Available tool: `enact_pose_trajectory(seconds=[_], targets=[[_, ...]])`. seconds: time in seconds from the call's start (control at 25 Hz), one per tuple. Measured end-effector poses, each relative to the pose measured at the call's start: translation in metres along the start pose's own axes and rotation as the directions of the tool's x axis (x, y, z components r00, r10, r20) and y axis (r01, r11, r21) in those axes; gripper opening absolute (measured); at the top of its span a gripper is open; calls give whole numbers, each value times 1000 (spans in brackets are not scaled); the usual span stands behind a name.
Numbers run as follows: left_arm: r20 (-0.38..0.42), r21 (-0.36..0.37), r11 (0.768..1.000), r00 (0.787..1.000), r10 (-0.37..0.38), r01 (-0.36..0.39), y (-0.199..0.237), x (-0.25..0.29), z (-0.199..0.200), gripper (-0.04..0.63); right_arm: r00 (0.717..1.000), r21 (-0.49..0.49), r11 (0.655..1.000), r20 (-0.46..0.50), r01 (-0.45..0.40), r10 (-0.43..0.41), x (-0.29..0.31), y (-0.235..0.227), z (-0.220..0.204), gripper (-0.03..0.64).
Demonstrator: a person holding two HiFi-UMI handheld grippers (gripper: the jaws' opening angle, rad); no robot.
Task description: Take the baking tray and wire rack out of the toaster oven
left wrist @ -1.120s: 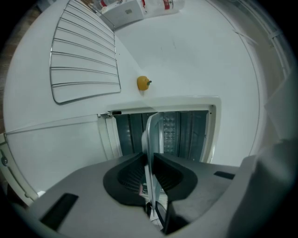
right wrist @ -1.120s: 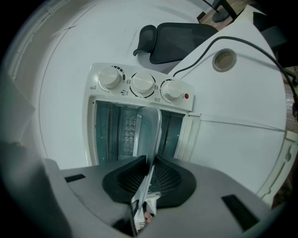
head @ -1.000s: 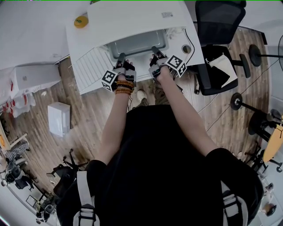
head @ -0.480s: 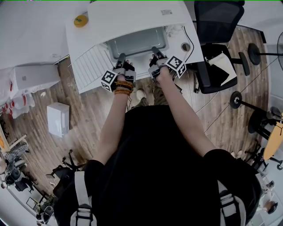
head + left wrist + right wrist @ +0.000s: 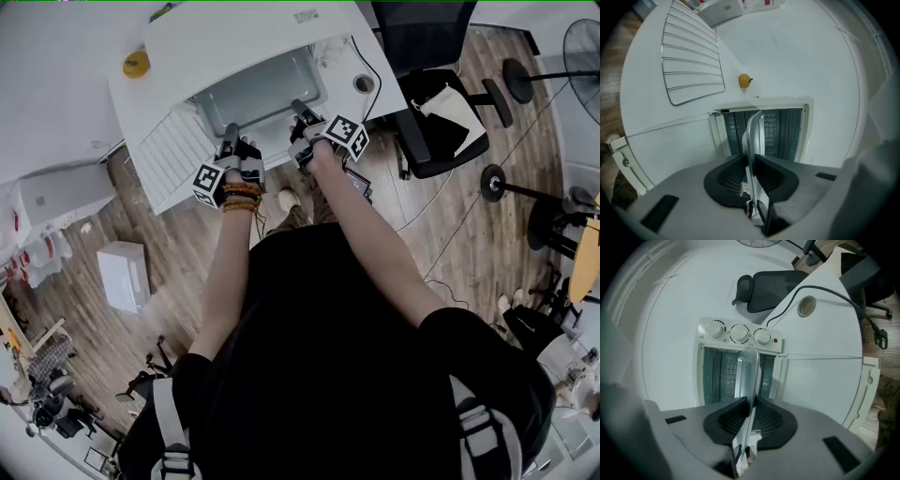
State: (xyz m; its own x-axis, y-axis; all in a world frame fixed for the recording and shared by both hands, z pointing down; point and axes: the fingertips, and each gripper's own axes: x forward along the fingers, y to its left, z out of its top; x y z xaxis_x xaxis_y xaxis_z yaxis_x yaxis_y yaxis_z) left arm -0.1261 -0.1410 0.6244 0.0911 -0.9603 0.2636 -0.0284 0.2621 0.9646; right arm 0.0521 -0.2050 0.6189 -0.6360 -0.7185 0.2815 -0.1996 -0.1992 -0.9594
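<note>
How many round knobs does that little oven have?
3, in a row on the toaster oven in the right gripper view: left knob, middle knob, right knob beside a red light. None seem hidden.

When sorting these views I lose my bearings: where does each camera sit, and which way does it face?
Head view: on the person's head, looking steeply down at the table; forearms, torso, left tool and right tool show.
Left gripper view: on the left tool, facing the open toaster oven; its jaws show, shut on the baking tray.
Right gripper view: on the right tool, facing the oven's knobs; its jaws grip the same tray.
Shared: both gripper views see tray and oven; head and left views, the wire rack.
</note>
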Motion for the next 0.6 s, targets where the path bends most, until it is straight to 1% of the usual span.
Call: enact_pose_trajectory(seconds=[0.2, 0.6], targets=[[-25, 5, 1000, 1000, 5, -5, 4, -7, -4, 72, 1000, 14, 1000, 25, 0, 0, -9, -3, -4, 69], [-37, 2, 1000, 999, -10, 10, 4, -19, -8, 72, 999, 20, 1000, 53, -9, 8, -23, -4, -10, 69]])
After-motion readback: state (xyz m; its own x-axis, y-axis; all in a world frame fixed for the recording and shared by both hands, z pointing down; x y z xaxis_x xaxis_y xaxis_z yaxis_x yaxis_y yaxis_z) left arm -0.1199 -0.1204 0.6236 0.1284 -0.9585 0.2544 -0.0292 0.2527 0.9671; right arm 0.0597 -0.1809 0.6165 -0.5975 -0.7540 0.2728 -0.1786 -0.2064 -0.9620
